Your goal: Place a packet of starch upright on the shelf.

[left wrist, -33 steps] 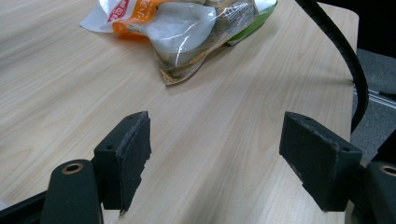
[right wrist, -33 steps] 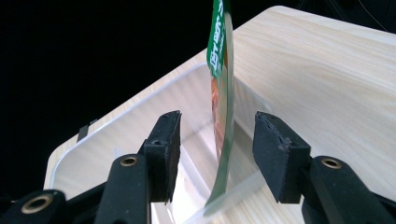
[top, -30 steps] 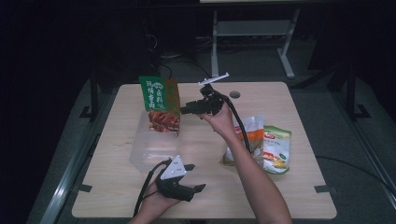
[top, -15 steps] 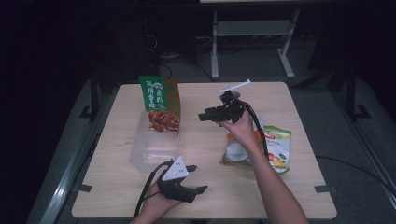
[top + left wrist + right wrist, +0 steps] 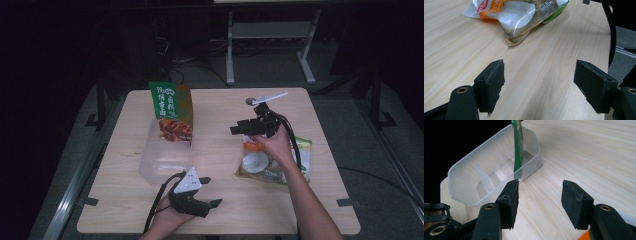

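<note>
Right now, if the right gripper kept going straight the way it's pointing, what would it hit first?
Probably the clear plastic container with the green packet standing in it. The right gripper has open jaws over bare tabletop; depth is hard to judge.

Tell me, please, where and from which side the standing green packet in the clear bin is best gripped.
Grip the green packet by its top edge, coming from above: it stands upright at the clear bin's far end, well above the rim, so that thin, flat top is probably the easiest part for two jaws to close across.

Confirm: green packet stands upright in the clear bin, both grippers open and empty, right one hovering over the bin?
Not quite. The right gripper hovers over the pile of snack packets, not the clear bin, as the high view shows. The green packet does stand in the bin; both grippers are open and empty.
</note>
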The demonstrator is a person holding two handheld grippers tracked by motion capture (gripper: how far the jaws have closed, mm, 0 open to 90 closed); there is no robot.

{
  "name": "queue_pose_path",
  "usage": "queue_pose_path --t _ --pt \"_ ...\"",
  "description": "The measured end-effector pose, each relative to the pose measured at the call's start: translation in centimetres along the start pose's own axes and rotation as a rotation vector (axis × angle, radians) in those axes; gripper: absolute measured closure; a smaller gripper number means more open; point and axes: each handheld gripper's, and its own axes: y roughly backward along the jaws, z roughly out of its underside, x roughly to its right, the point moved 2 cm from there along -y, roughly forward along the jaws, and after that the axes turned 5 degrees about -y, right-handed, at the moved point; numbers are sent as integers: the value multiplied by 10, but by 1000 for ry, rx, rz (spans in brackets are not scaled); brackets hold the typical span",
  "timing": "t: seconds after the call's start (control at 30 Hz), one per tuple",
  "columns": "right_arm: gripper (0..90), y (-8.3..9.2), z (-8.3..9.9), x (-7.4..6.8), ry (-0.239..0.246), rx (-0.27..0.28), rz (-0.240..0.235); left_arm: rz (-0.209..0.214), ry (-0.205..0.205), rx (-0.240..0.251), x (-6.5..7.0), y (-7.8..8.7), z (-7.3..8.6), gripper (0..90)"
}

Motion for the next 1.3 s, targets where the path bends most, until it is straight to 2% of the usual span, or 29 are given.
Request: queue_pose_path --t 0.33,0.7,0.83,0.9,1.3 --pt "459 20 11 4 -14 -11 34 -1 -8 -2 1 -1 0 243" --pt "452 43 30 17 -47 -36 99 -5 -15 -12 0 -1 0 243" --pt "453 51 39 22 -64 -50 112 -4 -5 -4 1 -2 0 243" --pt "453 54 42 23 -70 -61 129 -5 -19 -17 0 -1 0 243" --pt "452 76 62 36 -108 -69 171 -3 -7 -8 1 -2 0 242"
